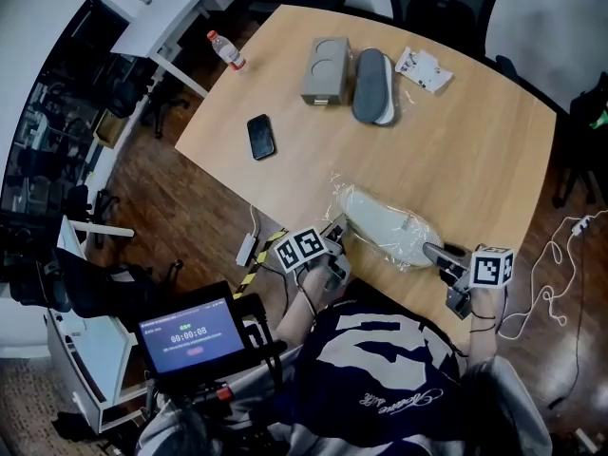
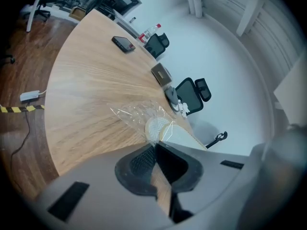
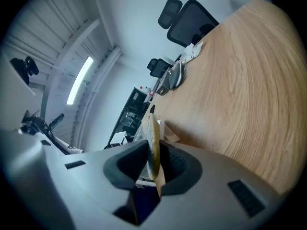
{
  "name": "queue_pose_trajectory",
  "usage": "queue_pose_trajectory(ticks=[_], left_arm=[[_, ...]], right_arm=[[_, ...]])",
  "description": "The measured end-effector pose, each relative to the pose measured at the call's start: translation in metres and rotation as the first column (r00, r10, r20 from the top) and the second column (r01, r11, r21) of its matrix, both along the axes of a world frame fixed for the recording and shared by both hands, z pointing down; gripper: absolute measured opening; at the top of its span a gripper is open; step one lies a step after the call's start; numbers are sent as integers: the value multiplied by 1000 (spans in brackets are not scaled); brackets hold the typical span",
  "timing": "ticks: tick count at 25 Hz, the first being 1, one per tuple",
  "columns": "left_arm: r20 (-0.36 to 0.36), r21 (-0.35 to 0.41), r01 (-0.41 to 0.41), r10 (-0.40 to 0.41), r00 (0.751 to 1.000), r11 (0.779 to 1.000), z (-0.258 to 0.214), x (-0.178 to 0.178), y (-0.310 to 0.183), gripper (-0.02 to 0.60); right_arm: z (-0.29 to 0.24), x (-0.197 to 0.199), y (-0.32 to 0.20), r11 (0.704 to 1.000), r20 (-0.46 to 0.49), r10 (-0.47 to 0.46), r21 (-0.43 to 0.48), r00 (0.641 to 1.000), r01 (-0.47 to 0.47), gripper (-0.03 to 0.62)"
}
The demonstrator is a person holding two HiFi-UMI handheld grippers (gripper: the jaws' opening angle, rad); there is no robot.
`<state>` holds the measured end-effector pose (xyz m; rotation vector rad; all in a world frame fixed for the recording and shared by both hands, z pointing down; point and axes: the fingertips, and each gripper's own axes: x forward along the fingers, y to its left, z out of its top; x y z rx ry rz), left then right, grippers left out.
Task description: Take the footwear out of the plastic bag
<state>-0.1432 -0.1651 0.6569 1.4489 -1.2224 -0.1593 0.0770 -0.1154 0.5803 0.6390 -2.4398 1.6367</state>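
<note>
One slipper (image 1: 382, 222) in right tongs (image 3: 154, 153) — left (image 2: 155, 146) pinches bag (image 2: 134, 113).

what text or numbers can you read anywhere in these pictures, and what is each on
"00:00:05": timer on the blue screen of the black tablet, head view.
Small lines above and below that timer: too small to read.
White cursive script on the person's dark shirt: too blurred to read.
Label on the clear red-capped plastic bottle: too small.
Print on the crumpled white packet: too small.
</note>
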Motion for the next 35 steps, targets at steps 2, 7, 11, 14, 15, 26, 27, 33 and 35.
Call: queue_pose_trajectory(ticks=[2,7,11,14,15,26,27,33,35], left_arm=[[33,8,-35,35,999,999,-1,2,-2,5],[123,8,-77,75,990,997,-1,-1,-7,5],[259,16,-115,107,960,993,-6,-4,-12,5],[298,17,-107,97,950,994,-8,-10,-15,5],[292,17,-93,84,953,995,-8,-12,-16,5],[296,-7,8,-5,955,1000,-6,-20,-33,5],[311,-8,5,-3,951,1000,-6,-21,-35,5],[305,-41,71,-55,951,997,0,-24,-40,5],[302,-47,82,-64,951,996,1,-24,-43,5]], right_arm=[[-3,2,1,1000,-21,17,7,1000,-16,74],[-1,-4,8,1000,-35,23,2,999,-23,74],[-4,-10,13,999,-41,30,15,999,-29,74],[-7,-18,17,999,-46,30,25,998,-29,74],[-8,-20,18,999,-46,30,27,998,-28,74],[-29,-45,23,991,-201,78,123,977,-53,74],[-30,-47,24,989,-222,82,142,971,-51,74],[-35,-54,30,977,-303,97,210,948,-33,74],[-35,-56,33,978,-306,90,209,948,-25,74]])
